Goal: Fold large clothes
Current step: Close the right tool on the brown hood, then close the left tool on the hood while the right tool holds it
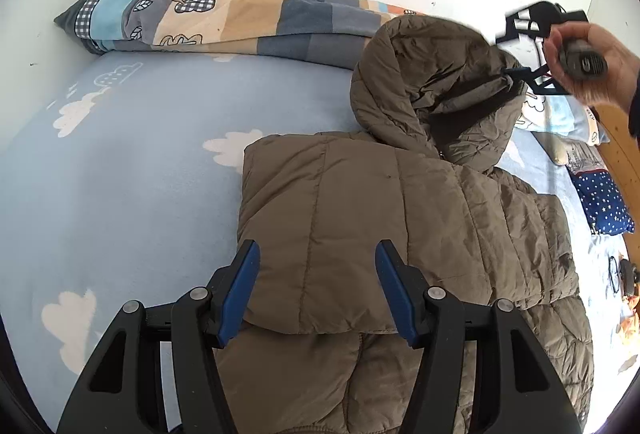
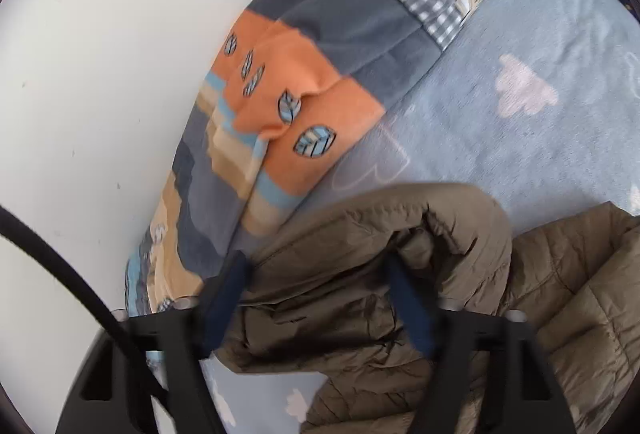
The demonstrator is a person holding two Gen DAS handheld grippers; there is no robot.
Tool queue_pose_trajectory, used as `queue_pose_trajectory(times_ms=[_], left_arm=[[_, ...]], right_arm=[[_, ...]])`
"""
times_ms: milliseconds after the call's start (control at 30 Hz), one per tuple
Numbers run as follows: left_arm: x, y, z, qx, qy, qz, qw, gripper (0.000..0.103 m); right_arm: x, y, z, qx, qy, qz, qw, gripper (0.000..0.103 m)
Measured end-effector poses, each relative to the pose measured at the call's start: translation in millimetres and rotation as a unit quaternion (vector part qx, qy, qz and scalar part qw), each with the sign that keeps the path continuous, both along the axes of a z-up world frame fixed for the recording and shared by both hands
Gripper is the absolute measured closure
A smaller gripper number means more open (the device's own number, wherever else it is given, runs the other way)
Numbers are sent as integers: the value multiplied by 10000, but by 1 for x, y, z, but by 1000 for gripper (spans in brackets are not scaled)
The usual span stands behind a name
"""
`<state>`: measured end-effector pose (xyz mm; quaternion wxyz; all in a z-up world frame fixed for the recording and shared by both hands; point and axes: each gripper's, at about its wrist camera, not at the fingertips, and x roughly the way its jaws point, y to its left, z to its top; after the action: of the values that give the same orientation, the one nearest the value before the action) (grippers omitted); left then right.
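- Left wrist view: the olive-brown quilted hooded jacket (image 1: 400,226) lies part-folded on the blue cloud-print bed sheet (image 1: 132,161); the left tongs (image 1: 318,288) hover released above its folded panel, holding nothing.
- Right tongs (image 1: 516,75) have the jacket's hood (image 2: 360,274) between their pads; whether they pinch it I cannot tell.
- Risk: slippery padding could slide free mid-fold, springing the hood back toward the patchwork quilt (image 2: 304,73).

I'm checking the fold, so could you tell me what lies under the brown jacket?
The jacket lies on the blue cloud-print sheet, visible around it. Whatever is directly beneath it is covered.
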<state>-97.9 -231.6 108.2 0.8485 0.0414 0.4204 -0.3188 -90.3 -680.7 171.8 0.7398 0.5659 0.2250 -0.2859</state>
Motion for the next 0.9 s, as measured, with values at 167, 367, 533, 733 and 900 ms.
queue_pose_trajectory(times_ms=[167, 367, 533, 733, 900], left_arm=[[-4, 1, 3, -23, -43, -16, 10000, 44], [-4, 6, 11, -146, -27, 36, 9999, 44], [-4, 8, 15, -294, 44, 33, 9996, 44], [-5, 10, 24, -1036, 448, -123, 9935, 44], [-5, 6, 23, -2069, 1272, -461, 9690, 43]], right_arm=[[-10, 22, -1, -435, -19, 169, 9989, 90], [-43, 65, 16, -973, -220, 487, 9938, 94], [-85, 103, 40, -1209, -451, 780, 9886, 94], [-130, 149, 58, -1271, -717, 1079, 9834, 99], [-157, 177, 46, -1213, -943, 1248, 9802, 101]])
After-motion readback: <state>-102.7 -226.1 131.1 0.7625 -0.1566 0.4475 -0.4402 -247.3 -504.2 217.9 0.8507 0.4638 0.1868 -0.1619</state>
